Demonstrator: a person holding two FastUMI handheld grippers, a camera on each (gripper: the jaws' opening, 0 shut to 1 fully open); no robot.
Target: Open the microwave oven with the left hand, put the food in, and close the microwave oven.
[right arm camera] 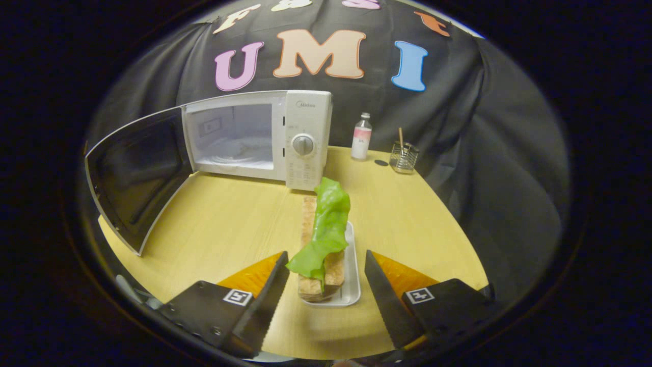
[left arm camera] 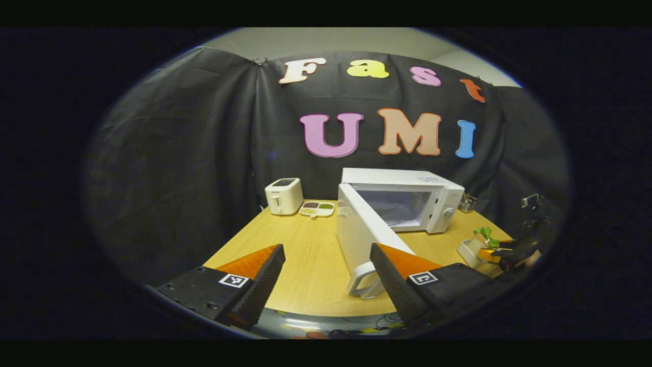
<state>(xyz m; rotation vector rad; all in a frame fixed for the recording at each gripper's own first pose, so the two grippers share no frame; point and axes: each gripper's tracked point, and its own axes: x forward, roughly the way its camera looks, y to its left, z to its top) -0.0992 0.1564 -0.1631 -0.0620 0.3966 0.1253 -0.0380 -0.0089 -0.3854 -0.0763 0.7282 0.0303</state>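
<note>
A: Between the fingers of the right gripper (right arm camera: 326, 278), which stand spread apart and hold nothing, lies the near end of the tray (right arm camera: 351, 285) with the food (right arm camera: 326, 229): toast under a green leaf. The fingers flank the tray without touching it.

B: Risk at this stage?

A: The leaf rests loose on the toast. A tilted lift probably sheds it. The tray is narrow and shallow, so a closing grip may skid it across the counter (right arm camera: 229, 229).

B: The left gripper (left arm camera: 326, 278)?

A: Fingers open, empty. The door handle (left arm camera: 362, 279) sits just beside its right finger. The door (left arm camera: 356, 229) stands swung out; a bump could swing it back into the loading path.

B: Differences between views?

A: The right gripper view shows the microwave (right arm camera: 305, 137) cavity from the front, plus a bottle (right arm camera: 361, 136) and wire holder (right arm camera: 403, 157). The left gripper view adds a toaster (left arm camera: 283, 195) and a divided dish (left arm camera: 317, 208).
</note>
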